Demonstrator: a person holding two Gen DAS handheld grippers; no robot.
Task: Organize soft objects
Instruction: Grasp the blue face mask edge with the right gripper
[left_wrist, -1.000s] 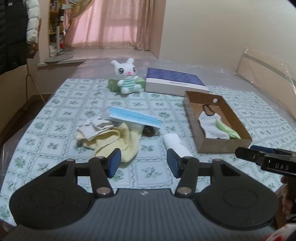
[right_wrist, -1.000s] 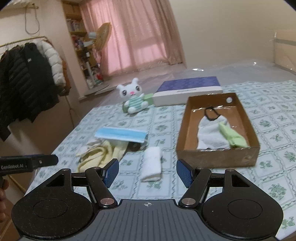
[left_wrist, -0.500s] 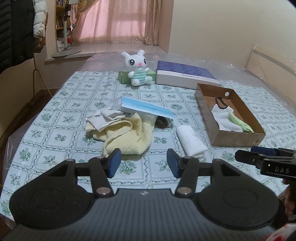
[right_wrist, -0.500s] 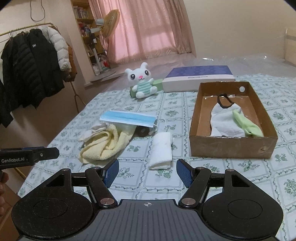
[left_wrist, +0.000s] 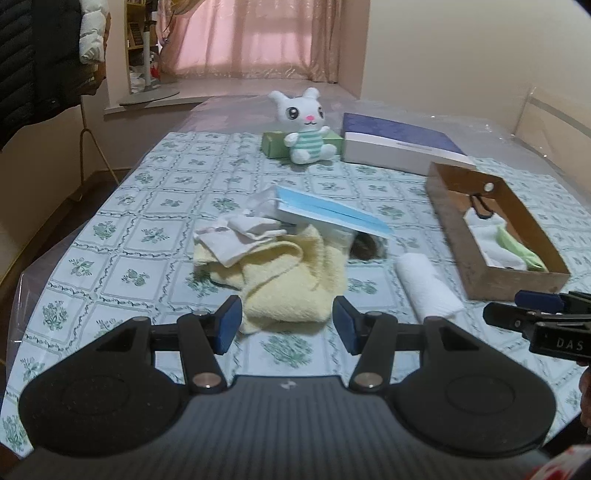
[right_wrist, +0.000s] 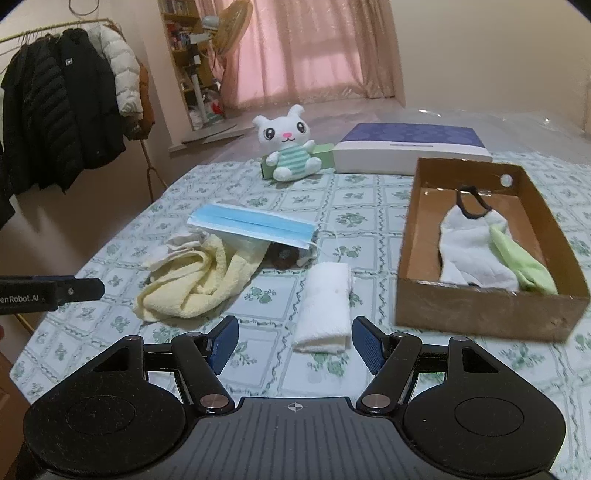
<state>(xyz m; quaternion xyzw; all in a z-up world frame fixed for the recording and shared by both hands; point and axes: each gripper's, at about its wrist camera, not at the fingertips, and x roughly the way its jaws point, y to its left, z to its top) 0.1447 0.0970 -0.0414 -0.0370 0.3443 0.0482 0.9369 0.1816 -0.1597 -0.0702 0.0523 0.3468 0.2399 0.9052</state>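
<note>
Two socks, white (right_wrist: 476, 251) and green (right_wrist: 524, 262), lie in the cardboard box (right_wrist: 480, 314) at right; both grippers, left (left_wrist: 287, 325) and right (right_wrist: 294, 343), gape wide, empty

Patterned tablecloth (left_wrist: 155, 206), yellow towel (left_wrist: 291, 280), cardboard box (left_wrist: 517, 284)

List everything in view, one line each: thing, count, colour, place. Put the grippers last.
cardboard box: 1, brown, right side of table
socks: 2, white and light green, inside box
folded towel: 1, white, left of box
yellow towel: 1, crumpled, table centre-left
white cloth: 1, on yellow towel
face mask: 1, blue, atop pile
plush bunny: 1, white, far end
green box: 1, behind bunny
flat box: 1, purple-white, far end
coats: several, black, white, on rack
left gripper: open
right gripper: open
</note>
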